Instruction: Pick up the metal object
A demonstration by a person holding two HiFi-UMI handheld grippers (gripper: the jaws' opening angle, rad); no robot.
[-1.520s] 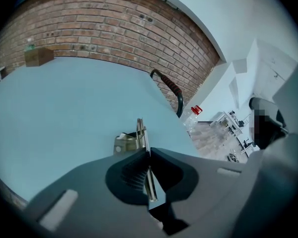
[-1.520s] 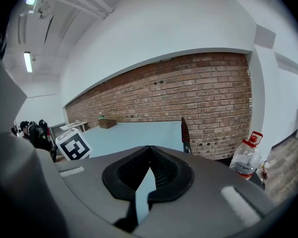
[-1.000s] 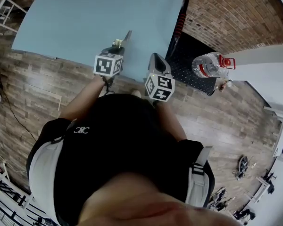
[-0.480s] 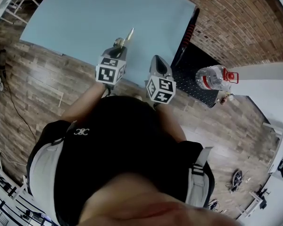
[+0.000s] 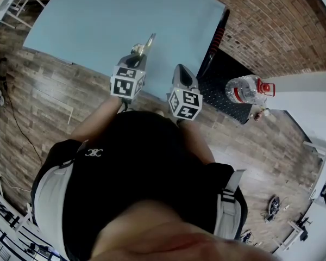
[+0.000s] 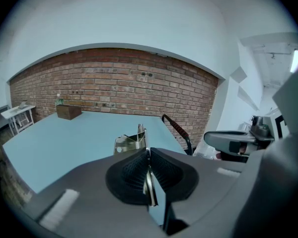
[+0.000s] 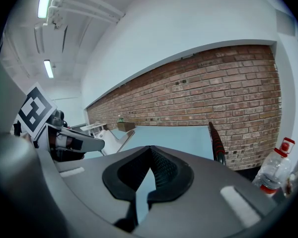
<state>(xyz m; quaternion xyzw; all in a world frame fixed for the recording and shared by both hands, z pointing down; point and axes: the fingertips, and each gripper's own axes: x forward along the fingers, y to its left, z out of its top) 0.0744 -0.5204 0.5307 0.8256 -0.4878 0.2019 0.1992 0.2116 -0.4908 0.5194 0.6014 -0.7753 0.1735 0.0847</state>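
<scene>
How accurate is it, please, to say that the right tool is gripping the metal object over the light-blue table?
Not quite. It is the left tool that is gripping the metal object over the light-blue table, as the left gripper view shows. The right tool is shut with nothing between its pads.
</scene>
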